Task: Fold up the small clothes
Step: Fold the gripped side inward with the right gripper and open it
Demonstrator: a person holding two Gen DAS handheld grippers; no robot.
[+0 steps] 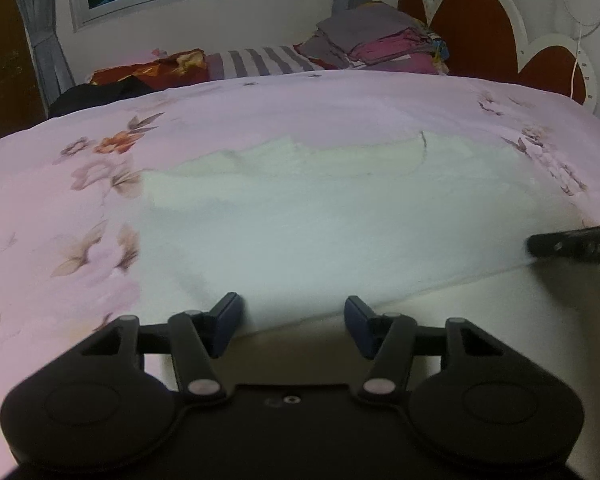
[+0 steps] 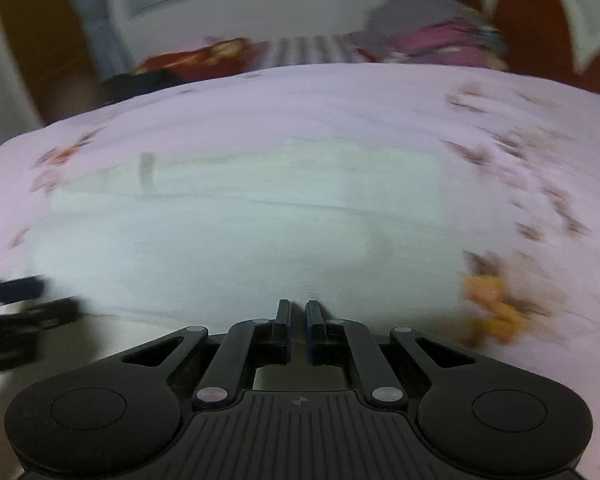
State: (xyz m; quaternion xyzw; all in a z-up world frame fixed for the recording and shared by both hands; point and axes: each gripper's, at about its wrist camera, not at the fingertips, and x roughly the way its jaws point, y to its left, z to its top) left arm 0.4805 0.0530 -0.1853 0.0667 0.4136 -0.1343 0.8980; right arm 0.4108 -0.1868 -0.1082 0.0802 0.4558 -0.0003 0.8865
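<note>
A white garment (image 1: pixel 300 216) lies spread flat on the pink floral bedsheet (image 1: pixel 60 200). My left gripper (image 1: pixel 293 312) is open, its fingers apart over the garment's near edge, holding nothing. The right gripper's tip (image 1: pixel 576 242) shows at the right edge of the left wrist view. In the blurred right wrist view the garment (image 2: pixel 240 232) fills the middle. My right gripper (image 2: pixel 298 312) has its fingers nearly together at the garment's near edge; a thin fold of white cloth seems pinched between them. The left gripper (image 2: pixel 16 304) shows at the left.
A stack of folded clothes (image 1: pixel 380 40) sits at the bed's far right by the red and white headboard (image 1: pixel 480 20). Red patterned (image 1: pixel 152 66) and black fabric (image 1: pixel 96 94) lie at the far left. A window is behind.
</note>
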